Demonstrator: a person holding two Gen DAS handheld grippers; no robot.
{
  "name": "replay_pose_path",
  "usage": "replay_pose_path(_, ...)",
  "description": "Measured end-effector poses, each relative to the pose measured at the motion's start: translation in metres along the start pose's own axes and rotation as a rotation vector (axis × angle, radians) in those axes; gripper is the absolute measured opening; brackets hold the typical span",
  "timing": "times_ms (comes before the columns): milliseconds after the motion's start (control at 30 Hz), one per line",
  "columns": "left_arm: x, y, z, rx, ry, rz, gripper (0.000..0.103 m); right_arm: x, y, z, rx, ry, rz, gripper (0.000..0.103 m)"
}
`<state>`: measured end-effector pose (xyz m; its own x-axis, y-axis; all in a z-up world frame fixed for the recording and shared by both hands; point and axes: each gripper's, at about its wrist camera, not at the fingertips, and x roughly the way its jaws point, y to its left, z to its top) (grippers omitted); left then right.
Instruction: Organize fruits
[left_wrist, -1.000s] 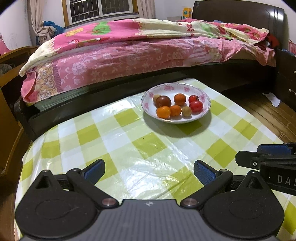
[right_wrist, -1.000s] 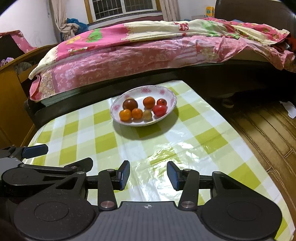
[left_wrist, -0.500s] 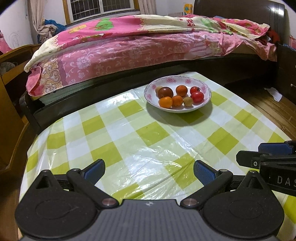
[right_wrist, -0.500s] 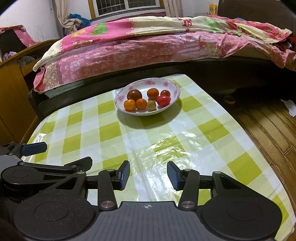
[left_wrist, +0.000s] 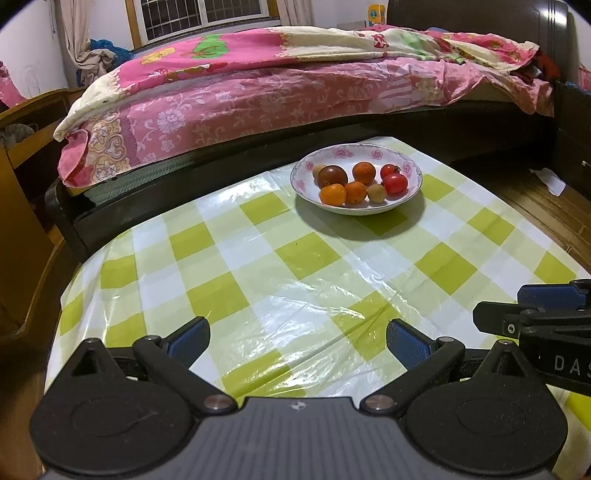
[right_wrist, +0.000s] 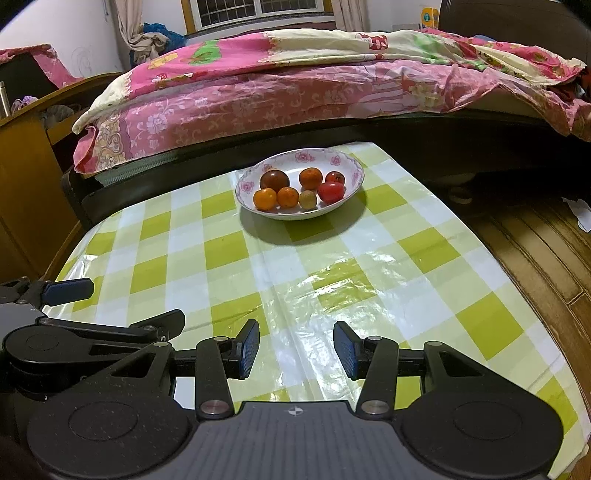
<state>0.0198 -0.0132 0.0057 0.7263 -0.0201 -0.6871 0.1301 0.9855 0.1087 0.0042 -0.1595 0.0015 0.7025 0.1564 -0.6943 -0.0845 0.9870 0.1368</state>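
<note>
Both grippers empty: left gripper (left_wrist: 295, 338) wide open, right gripper (right_wrist: 296, 349) partly open. Fruits (right_wrist: 299, 188) in far bowl (right_wrist: 354, 173) look light, roundish, slippery, squashable, so I'd pinch gently across the middle.

Only readable text: white letters "DAS", cut off at the frame edge, on the black body of the right gripper (left_wrist: 532, 325) in the left wrist view. Yellow box (right_wrist: 430, 16) on the headboard has print, too small to read.
</note>
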Motion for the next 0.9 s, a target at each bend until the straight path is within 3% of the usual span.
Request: replay_pose_path(900,-0.006,0.0003,-0.01,0.018,0.02,0.034,0.103,-0.0021,0.0072,-0.0098,-0.02,0.019,0.009,0.043)
